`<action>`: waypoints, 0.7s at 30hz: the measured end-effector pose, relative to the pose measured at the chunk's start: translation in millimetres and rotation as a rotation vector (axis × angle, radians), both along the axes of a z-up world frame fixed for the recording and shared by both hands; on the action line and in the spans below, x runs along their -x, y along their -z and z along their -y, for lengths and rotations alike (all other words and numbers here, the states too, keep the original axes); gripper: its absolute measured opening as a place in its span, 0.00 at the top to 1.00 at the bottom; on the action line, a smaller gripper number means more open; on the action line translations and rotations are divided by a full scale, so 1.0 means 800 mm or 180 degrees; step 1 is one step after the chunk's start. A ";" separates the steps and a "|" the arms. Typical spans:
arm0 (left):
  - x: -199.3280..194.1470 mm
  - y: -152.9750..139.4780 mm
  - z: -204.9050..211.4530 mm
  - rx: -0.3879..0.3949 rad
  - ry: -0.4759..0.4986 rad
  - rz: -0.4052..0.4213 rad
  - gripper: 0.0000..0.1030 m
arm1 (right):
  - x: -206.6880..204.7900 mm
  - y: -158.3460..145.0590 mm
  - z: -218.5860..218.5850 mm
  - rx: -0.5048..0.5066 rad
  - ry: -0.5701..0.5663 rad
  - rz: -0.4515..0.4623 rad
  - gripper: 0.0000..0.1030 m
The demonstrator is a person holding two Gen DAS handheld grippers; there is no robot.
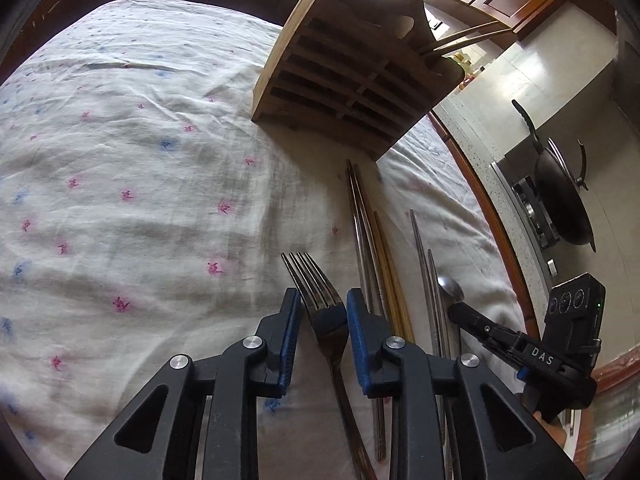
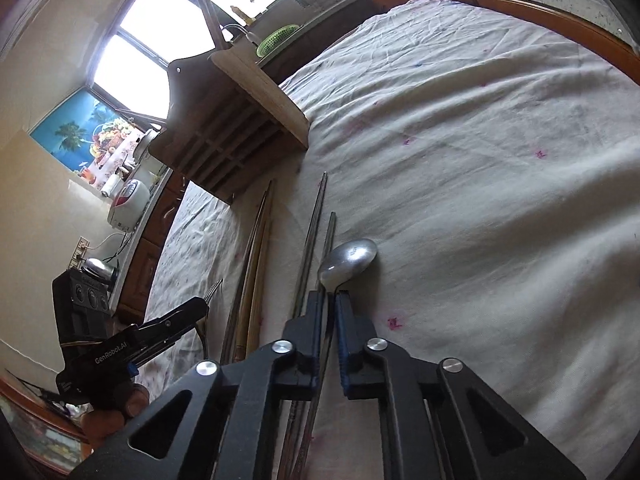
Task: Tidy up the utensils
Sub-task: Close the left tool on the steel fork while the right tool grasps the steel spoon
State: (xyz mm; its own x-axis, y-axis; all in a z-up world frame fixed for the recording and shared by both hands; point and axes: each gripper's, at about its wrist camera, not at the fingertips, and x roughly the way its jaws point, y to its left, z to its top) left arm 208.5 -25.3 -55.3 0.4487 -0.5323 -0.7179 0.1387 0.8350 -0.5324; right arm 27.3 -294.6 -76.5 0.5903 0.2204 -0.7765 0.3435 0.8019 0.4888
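One fork (image 1: pixel 325 312), one spoon (image 2: pixel 349 259) and about five chopsticks (image 1: pixel 370 248) lie on a floral tablecloth (image 1: pixel 120 160) before one wooden holder (image 1: pixel 352 80). The left gripper (image 1: pixel 323 312), marked "GenRobot.AI", straddles the fork's neck, jaws apart. The right gripper (image 2: pixel 331 312), marked "DAS", is clamped on the spoon's neck.

We saw a table spread with a wrinkled white cloth (image 1: pixel 132 184) dotted with small pink and blue flowers. On it stood a slatted wooden utensil holder (image 1: pixel 352 80). Just before the holder lay wooden chopsticks (image 1: pixel 386 264) and steel chopsticks (image 1: pixel 426 276) side by side, a steel fork (image 1: pixel 320 300) left of them, a steel spoon (image 2: pixel 349 261) right.
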 end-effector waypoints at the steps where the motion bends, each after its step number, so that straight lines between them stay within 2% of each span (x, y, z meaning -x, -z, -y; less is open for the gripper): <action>1: -0.001 0.002 0.000 0.0095 0.0041 -0.0017 0.89 | 0.000 -0.001 -0.001 0.0023 -0.0010 -0.0001 0.96; 2: -0.002 0.004 0.000 0.0134 0.0057 -0.0056 0.94 | 0.001 -0.003 -0.003 0.0053 -0.0019 -0.0001 0.96; 5: 0.001 0.005 0.002 0.0081 0.0043 -0.0021 0.95 | 0.003 -0.007 -0.009 0.0075 -0.0065 0.0013 0.96; 8: 0.009 -0.003 -0.002 0.0128 0.0007 0.0015 0.96 | 0.006 -0.014 -0.017 0.0120 -0.0116 0.0055 0.97; 13: 0.030 -0.038 -0.018 0.0207 -0.0057 0.0231 0.98 | 0.008 -0.039 -0.025 0.0243 -0.0145 0.0193 0.97; 21: 0.062 -0.097 -0.047 0.0350 -0.0203 0.0663 1.00 | 0.016 -0.103 -0.034 0.0529 -0.0149 0.0570 0.98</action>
